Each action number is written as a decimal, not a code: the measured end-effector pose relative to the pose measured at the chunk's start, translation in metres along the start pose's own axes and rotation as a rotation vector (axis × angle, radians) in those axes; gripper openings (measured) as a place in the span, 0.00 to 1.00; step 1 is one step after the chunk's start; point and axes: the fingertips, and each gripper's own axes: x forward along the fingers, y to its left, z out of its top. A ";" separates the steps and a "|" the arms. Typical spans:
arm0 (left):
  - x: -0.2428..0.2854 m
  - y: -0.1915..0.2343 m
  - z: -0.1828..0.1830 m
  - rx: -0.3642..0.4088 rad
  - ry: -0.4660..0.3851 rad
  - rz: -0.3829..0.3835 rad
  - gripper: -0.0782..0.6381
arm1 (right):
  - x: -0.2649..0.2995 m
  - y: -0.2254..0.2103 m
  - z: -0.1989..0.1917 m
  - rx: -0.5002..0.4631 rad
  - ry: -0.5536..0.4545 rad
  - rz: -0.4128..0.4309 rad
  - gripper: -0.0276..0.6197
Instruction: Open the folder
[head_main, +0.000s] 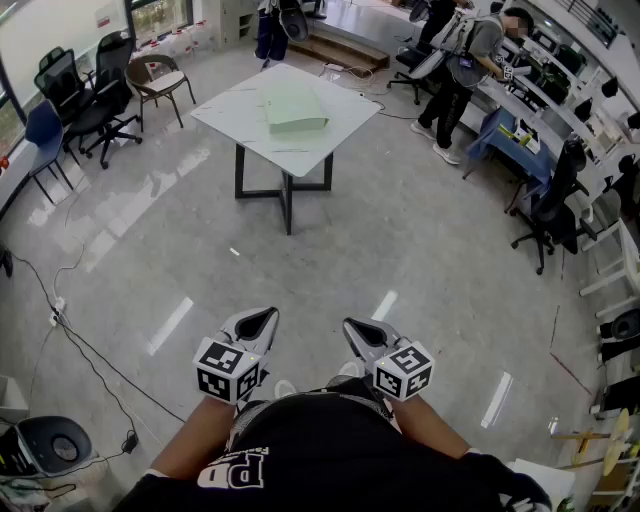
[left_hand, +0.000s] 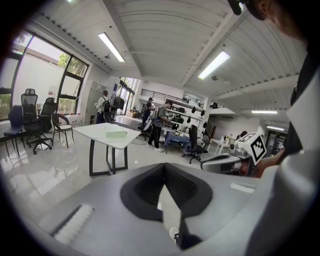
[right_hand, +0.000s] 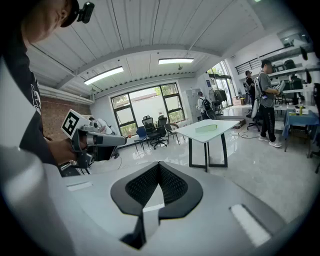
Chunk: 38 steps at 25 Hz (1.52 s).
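The green folder (head_main: 296, 108) lies on the white surface (head_main: 232, 108) well ahead; left gripper (head_main: 258, 322) and right gripper (head_main: 358, 330) are both closed, empty. Walk close first, then spread one to catch the cover's edge

Bright, even light fills the room. Ceiling strip lights (left_hand: 112, 47) glow overhead, and tall windows (left_hand: 37, 75) on the far left blaze almost white. The glossy floor (head_main: 420, 230) throws back pale streaks of glare. Both gripper views bend hard and go black at the corners. Close to the lens, the left gripper (left_hand: 164, 167) and right gripper (right_hand: 159, 165) look soft.
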 end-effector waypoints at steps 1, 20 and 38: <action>0.001 0.000 0.000 0.002 0.001 -0.002 0.18 | 0.000 0.000 0.000 -0.001 -0.001 -0.001 0.04; 0.004 -0.009 -0.007 0.017 0.021 -0.027 0.18 | 0.002 0.017 -0.001 -0.003 -0.028 0.054 0.04; -0.012 0.006 -0.014 0.004 -0.002 0.000 0.18 | 0.013 0.027 -0.007 -0.001 -0.014 0.051 0.04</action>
